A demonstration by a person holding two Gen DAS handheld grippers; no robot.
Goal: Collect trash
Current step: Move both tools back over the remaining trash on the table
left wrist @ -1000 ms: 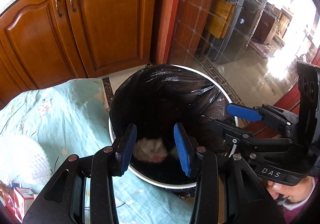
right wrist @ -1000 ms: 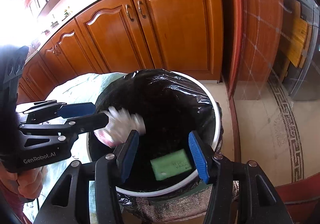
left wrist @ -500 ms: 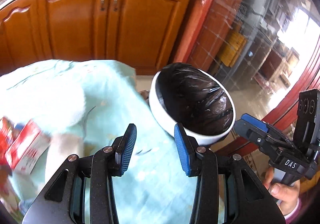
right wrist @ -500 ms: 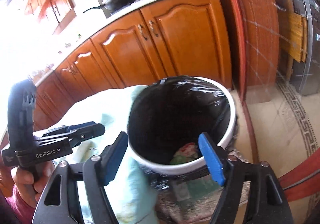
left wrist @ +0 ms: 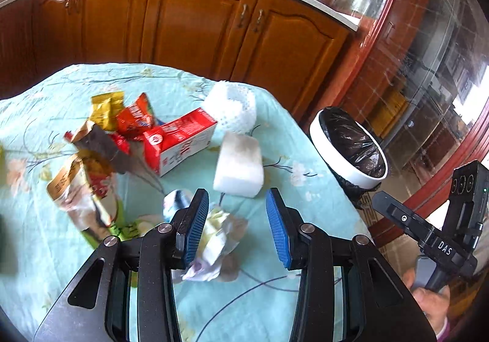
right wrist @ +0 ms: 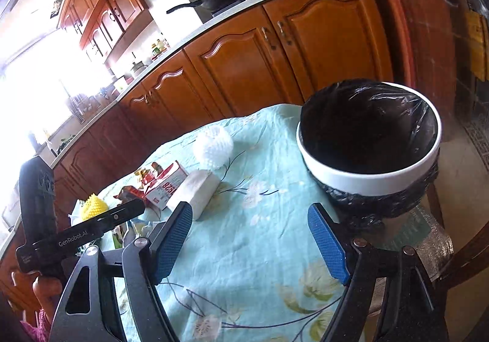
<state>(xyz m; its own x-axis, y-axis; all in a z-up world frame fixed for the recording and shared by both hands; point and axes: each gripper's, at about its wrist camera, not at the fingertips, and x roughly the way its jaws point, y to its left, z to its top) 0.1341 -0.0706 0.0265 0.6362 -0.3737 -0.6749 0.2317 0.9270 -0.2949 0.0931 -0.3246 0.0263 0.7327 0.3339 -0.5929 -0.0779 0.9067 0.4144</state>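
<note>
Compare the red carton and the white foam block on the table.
The red carton is printed red and white; the white foam block is plain. The red carton abuts the snack wrappers; the white foam block lies apart from them, closer to the bin. Both are boxy and rest on the tablecloth.

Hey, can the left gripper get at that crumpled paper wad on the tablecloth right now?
Probably yes. The left gripper is open and empty, with the crumpled paper wad lying on the tablecloth between its fingers, nearer the left one. Nothing lies over the wad.
</note>
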